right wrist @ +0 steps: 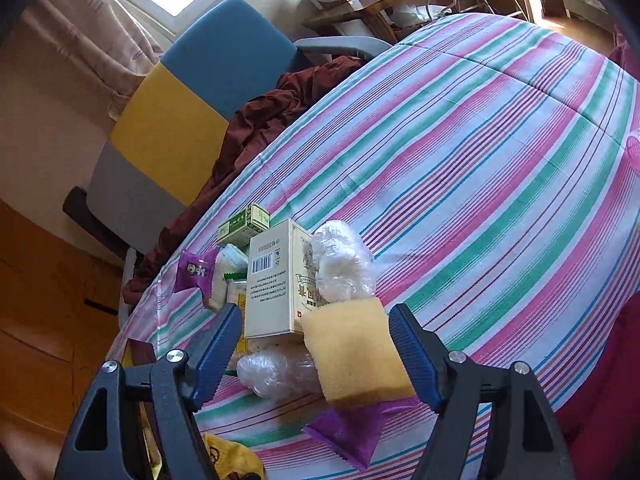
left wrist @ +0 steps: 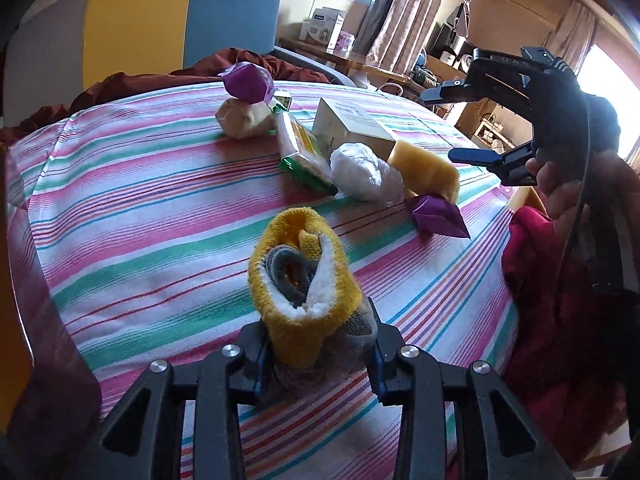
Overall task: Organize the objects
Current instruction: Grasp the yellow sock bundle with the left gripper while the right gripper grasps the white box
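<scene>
Only from left wrist: clamped sock bundle (left wrist: 304, 280).

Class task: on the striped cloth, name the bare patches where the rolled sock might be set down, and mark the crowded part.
Bare: the striped cloth left of the rolled sock, below the beige bundle; also the wide stretch right of the sponge. Crowded: around the cream box, white wad and purple packet.
</scene>
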Demonstrator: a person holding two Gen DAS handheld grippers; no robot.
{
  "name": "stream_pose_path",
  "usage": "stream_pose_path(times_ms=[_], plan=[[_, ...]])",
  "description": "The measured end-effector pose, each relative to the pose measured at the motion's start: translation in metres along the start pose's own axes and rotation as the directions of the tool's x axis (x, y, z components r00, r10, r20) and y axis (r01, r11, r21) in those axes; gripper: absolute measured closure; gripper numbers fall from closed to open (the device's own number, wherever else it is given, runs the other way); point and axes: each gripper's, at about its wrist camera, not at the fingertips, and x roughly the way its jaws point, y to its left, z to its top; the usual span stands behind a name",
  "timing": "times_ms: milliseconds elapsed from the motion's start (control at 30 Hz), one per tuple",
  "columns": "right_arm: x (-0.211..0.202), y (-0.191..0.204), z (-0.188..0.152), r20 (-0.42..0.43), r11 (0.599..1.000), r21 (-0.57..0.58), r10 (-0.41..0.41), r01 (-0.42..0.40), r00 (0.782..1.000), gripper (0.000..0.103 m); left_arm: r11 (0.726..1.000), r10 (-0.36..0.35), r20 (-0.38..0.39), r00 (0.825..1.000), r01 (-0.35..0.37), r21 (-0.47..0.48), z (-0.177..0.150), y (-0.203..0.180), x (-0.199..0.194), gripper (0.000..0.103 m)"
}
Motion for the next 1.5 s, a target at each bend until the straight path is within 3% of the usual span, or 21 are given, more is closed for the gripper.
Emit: stream_pose_path(times_ms=[167,333,400,533,633,867,1233,1367,1500], plan=[[0.011,0.029,-0.006,-0.037,0.990,-0.130,-0.067,0.062,0.997,0.032,0.998,0.013,0.042,0.999,-0.016,0.059,-0.009,-0.001,-0.003,0.064],[0.030,0.059,-0.001,-0.055,0.968,-0.224,-0.133,0.117,0.990,0.032,0.999,-0.002,0.050,0.999,-0.001,0.050,-0.010,0.003,-0.005,0.063],[0.046,0.068,0.006,-0.061,0.949,-0.252,-0.209,0.188,0.976,0.032,0.999,-0.007,0.055,0.998,0.004,0.050,-0.011,0.004,-0.006,0.063],[0.080,0.068,0.012,-0.075,0.924,-0.289,-0.282,0.250,0.956,0.035,0.999,-0.013,0.063,0.998,0.009,0.051,-0.012,0.005,-0.006,0.063],[0.087,0.065,0.013,-0.083,0.942,-0.286,-0.207,0.176,0.975,0.037,0.999,-0.021,0.068,0.997,0.018,0.047,-0.013,0.007,-0.006,0.062],[0.086,0.078,0.009,-0.044,0.902,-0.380,-0.238,0.205,0.970,0.040,0.998,-0.011,0.076,0.997,0.007,0.057,-0.014,0.003,-0.006,0.062],[0.085,0.051,0.023,-0.136,0.975,-0.175,-0.160,0.135,0.978,0.038,0.998,-0.010,0.075,0.997,0.005,0.058,-0.014,0.003,-0.005,0.062],[0.069,0.069,0.021,-0.016,0.947,-0.269,-0.186,0.175,0.982,0.026,0.998,-0.010,0.075,0.997,0.006,0.058,-0.013,0.004,-0.004,0.062],[0.083,0.081,0.012,-0.028,0.902,-0.361,-0.262,0.235,0.965,0.026,0.998,-0.011,0.075,0.997,0.007,0.057,-0.013,0.004,-0.004,0.062]])
